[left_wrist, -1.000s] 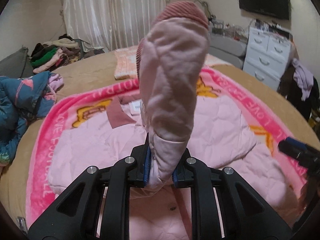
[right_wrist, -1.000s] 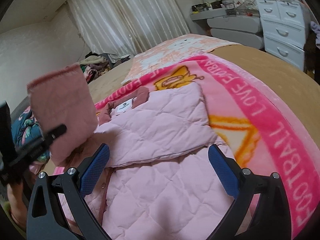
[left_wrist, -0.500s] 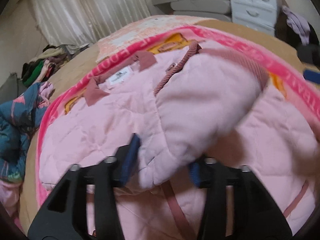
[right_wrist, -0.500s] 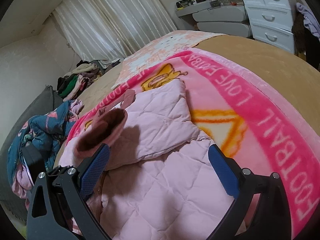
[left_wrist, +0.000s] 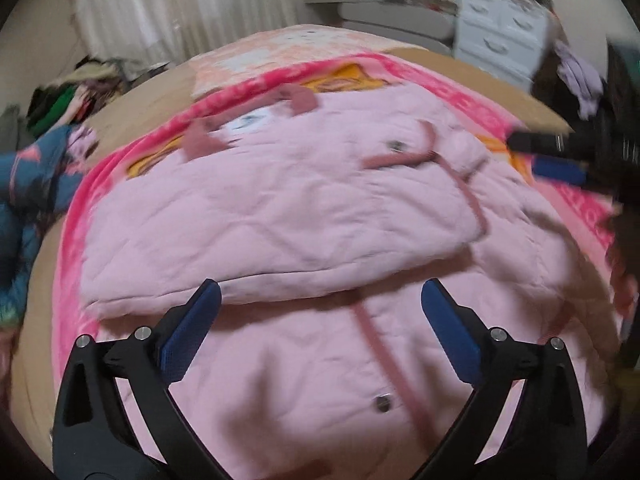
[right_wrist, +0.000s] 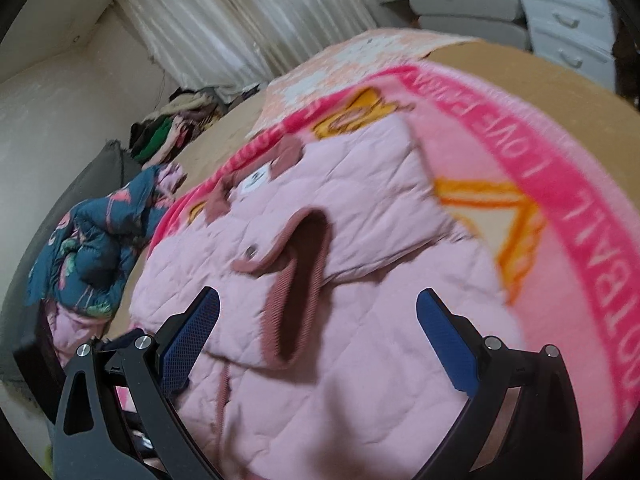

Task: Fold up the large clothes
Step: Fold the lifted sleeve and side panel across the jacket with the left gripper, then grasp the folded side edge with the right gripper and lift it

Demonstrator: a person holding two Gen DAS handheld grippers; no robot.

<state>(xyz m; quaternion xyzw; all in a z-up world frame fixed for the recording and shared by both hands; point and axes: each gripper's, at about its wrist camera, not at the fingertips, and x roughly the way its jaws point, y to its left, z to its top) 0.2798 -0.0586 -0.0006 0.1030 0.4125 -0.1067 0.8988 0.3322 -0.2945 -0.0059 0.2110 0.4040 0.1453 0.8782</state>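
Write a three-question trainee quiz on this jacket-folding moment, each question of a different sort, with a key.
1. True or false: the left gripper is clamped on the pink jacket's sleeve.
2. Where does the sleeve lie? A) across the jacket's front B) hanging off the bed C) on the blue garment
3. Fill in: the jacket lies on a pink ____ with lettering.

Key: 1 false, its jaws have just been opening and stand wide, nothing between them; 2 A; 3 blanket.
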